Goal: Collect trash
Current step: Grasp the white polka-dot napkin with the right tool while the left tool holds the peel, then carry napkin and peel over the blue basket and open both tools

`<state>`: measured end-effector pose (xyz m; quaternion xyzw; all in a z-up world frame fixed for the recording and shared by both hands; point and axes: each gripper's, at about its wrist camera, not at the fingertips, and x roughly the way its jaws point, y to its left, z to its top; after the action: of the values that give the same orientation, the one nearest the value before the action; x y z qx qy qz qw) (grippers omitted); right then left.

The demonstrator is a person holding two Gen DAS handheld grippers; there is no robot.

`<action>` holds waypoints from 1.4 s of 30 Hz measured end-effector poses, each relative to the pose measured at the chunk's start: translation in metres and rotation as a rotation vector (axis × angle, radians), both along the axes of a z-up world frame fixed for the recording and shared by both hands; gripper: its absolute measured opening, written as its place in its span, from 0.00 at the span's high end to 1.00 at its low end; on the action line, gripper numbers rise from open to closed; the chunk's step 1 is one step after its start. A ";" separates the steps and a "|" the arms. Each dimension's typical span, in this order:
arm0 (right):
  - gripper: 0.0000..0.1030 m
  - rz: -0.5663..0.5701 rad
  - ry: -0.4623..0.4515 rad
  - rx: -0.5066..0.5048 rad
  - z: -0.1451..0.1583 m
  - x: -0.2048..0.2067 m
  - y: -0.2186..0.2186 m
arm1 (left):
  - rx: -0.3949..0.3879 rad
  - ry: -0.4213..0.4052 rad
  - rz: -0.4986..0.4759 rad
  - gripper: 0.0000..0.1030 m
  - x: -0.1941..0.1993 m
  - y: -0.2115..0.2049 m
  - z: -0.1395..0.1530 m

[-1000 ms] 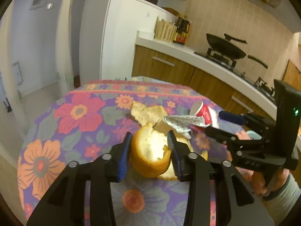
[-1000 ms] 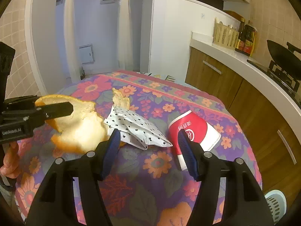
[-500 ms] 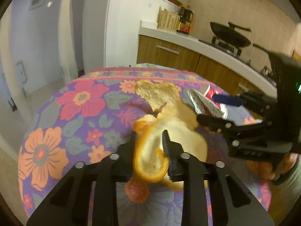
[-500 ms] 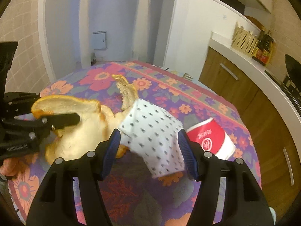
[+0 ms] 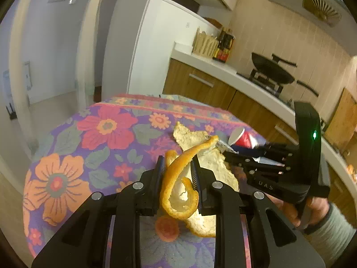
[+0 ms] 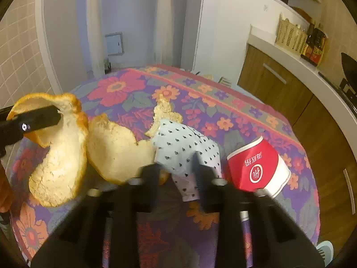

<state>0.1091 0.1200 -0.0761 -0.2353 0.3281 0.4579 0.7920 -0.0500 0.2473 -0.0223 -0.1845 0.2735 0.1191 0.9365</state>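
My left gripper (image 5: pixel 177 164) is shut on a curled strip of orange peel (image 5: pixel 178 185), which hangs just above the flowered tablecloth (image 5: pixel 107 129). In the right wrist view that same peel (image 6: pixel 60 156) hangs at the left from a left finger (image 6: pixel 38 119). A second peel piece (image 6: pixel 116 149) lies beside it, and a small scrap (image 6: pixel 165 109) lies farther back. My right gripper (image 6: pixel 176 163) is closing its jaws on a white paper wrapper with black hearts (image 6: pixel 185 143), pinched between the pads. A red paper cup (image 6: pixel 256 167) lies on its side just right of the wrapper.
The round table drops off on all sides, with floor at the left. A kitchen counter (image 5: pixel 223 69) runs along the right with a wok (image 5: pixel 272 71), bottles (image 5: pixel 224 49) and a basket (image 5: pixel 205 44). A pale blue thing (image 6: pixel 325 250) sits on the floor by the cabinets. A sleeve and hand (image 5: pixel 321 214) hold the right gripper.
The left jaws went from open around the peel to shut on it, and the peel has risen off the cloth. The right gripper slid over the spotted wrapper and its jaws came together on it.
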 end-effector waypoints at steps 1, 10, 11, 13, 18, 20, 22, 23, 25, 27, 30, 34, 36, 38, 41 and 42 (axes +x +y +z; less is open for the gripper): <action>0.91 -0.005 0.008 0.011 0.002 0.000 -0.002 | -0.001 -0.006 0.002 0.79 -0.001 0.000 0.002; 0.97 -0.051 -0.012 0.176 0.051 -0.010 -0.045 | 0.051 -0.054 -0.023 0.79 -0.004 -0.022 0.035; 0.97 -0.052 -0.013 0.190 0.057 -0.012 -0.050 | 0.056 -0.058 -0.029 0.79 -0.004 -0.026 0.038; 0.97 -0.054 -0.012 0.226 0.068 -0.016 -0.065 | 0.070 -0.065 -0.045 0.79 -0.001 -0.037 0.046; 0.97 -0.095 -0.029 0.297 0.087 -0.027 -0.109 | 0.098 -0.054 -0.113 0.79 0.010 -0.068 0.060; 0.97 -0.132 -0.044 0.321 0.091 -0.031 -0.133 | 0.125 -0.054 -0.147 0.79 0.015 -0.086 0.065; 0.97 -0.178 -0.047 0.346 0.094 -0.031 -0.161 | 0.135 -0.054 -0.181 0.79 0.022 -0.101 0.069; 0.97 -0.197 -0.046 0.355 0.095 -0.030 -0.173 | 0.144 -0.052 -0.204 0.79 0.028 -0.113 0.071; 0.97 -0.240 -0.047 0.368 0.096 -0.028 -0.198 | 0.160 -0.042 -0.239 0.79 0.038 -0.131 0.073; 0.97 -0.294 -0.049 0.384 0.095 -0.024 -0.228 | 0.179 -0.026 -0.277 0.79 0.051 -0.153 0.073; 0.97 -0.366 -0.050 0.407 0.093 -0.018 -0.269 | 0.201 -0.012 -0.336 0.79 0.069 -0.187 0.072; 0.97 -0.449 -0.065 0.411 0.088 -0.012 -0.314 | 0.205 0.009 -0.420 0.79 0.097 -0.229 0.070; 0.97 -0.499 -0.059 0.417 0.082 -0.007 -0.340 | 0.208 0.028 -0.459 0.79 0.116 -0.253 0.068; 0.97 -0.548 -0.065 0.409 0.075 -0.004 -0.359 | 0.211 0.045 -0.484 0.79 0.130 -0.270 0.065; 0.97 -0.624 -0.029 0.405 0.060 0.008 -0.390 | 0.222 0.093 -0.536 0.79 0.158 -0.305 0.055; 0.97 -0.644 -0.017 0.403 0.056 0.012 -0.397 | 0.231 0.107 -0.547 0.79 0.164 -0.314 0.052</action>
<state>0.1210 -0.2771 -0.0205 0.0367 0.2817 0.2390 0.9285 0.1142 -0.0669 0.0294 0.0102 0.3465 -0.0978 0.9329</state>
